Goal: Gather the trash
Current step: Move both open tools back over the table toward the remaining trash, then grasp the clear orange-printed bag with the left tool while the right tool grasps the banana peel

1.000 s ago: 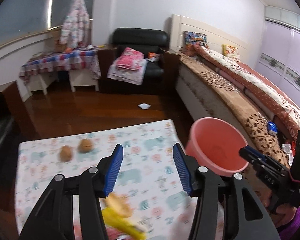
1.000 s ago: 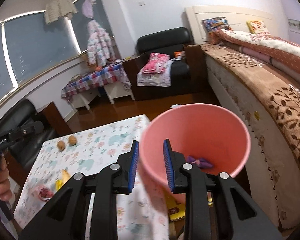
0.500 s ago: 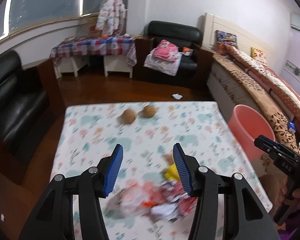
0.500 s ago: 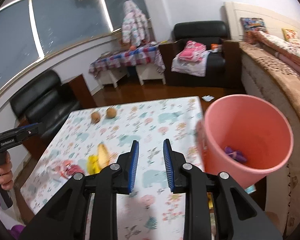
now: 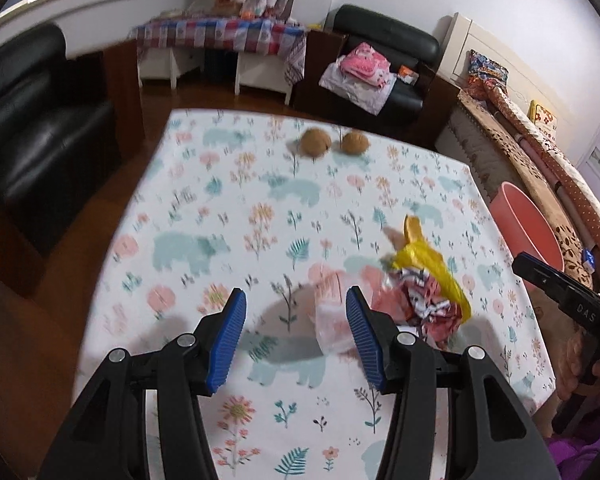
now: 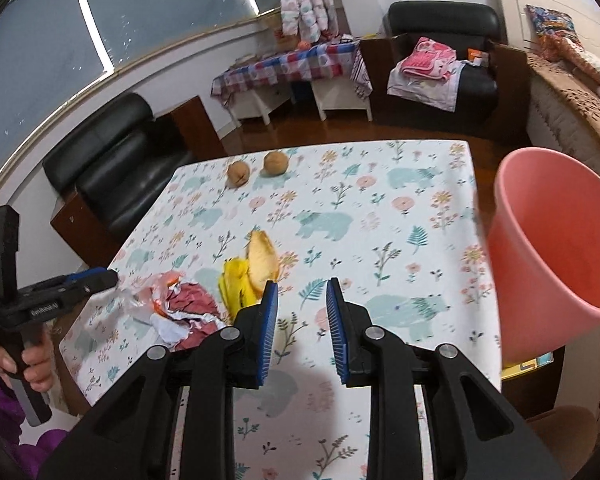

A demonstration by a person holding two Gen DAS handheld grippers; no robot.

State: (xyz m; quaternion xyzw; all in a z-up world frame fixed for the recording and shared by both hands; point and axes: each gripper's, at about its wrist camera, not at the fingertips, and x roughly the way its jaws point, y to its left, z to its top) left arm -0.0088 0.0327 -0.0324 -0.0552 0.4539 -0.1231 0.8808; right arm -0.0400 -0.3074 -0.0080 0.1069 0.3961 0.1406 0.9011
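The left gripper (image 5: 294,336), jaws apart and empty, has dropped toward the crumpled red-and-white wrapper pile (image 5: 416,300); the right gripper (image 6: 300,330), apparently narrowly parted, no longer pinches the pink plastic bucket (image 6: 556,236).

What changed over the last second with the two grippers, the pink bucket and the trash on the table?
Both grippers swung away from the pink bucket toward the table. The left gripper, open, came down over the crumpled wrappers beside the banana peel. The right gripper, open and empty, no longer points at the bucket's rim. Nothing was picked up; the trash and two walnuts stayed put.
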